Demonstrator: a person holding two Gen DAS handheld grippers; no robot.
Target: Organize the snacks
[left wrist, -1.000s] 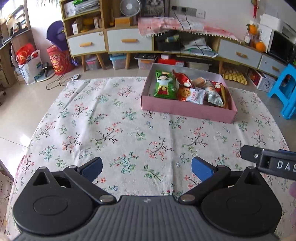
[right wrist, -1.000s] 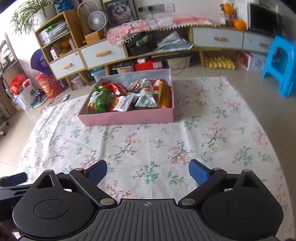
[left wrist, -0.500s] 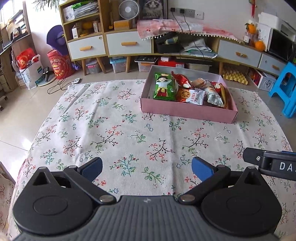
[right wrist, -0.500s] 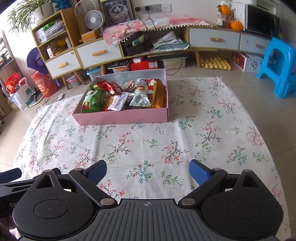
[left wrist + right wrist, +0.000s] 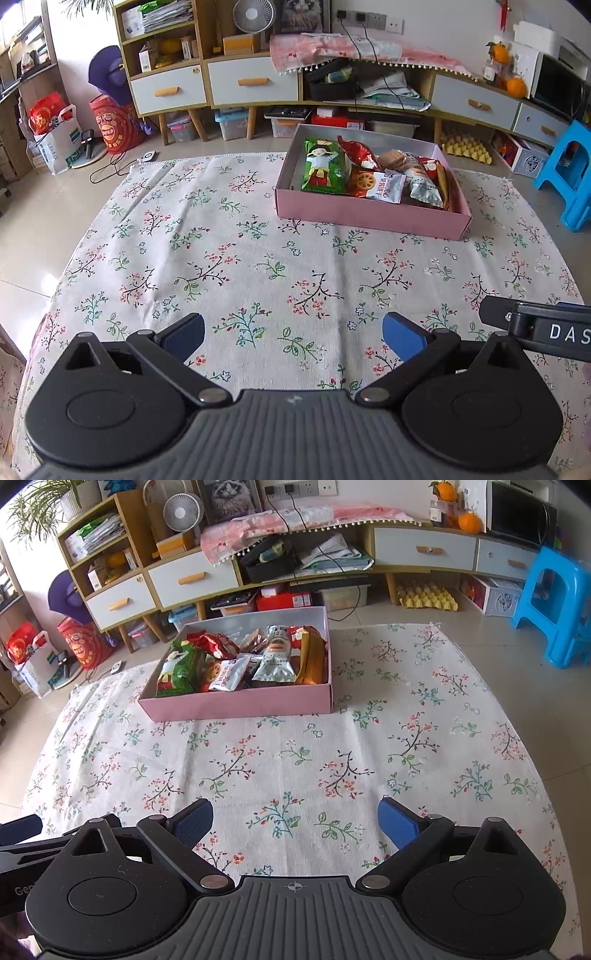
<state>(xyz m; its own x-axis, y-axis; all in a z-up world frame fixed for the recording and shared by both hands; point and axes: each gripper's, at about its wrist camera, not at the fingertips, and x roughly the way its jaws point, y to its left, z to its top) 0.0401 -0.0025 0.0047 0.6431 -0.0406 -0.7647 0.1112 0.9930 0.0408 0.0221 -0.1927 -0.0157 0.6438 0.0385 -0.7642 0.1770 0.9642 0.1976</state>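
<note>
In the left wrist view, the left tongs [image 5: 293, 334] are held spread apart and empty over the near part of the floral-clothed bench [image 5: 221, 258]. The pink box [image 5: 369, 214], filled with snack packets [image 5: 325, 166], is seen far and to the right.

In the right wrist view, the right tongs [image 5: 295, 821] are likewise spread apart and empty, and the pink box [image 5: 240, 705] is seen far and slightly left.

One pink box [image 5: 369, 216] is sitting on one floral cloth [image 5: 221, 258], two grippers are hovering, and two oranges [image 5: 469, 520] are resting behind.
</note>
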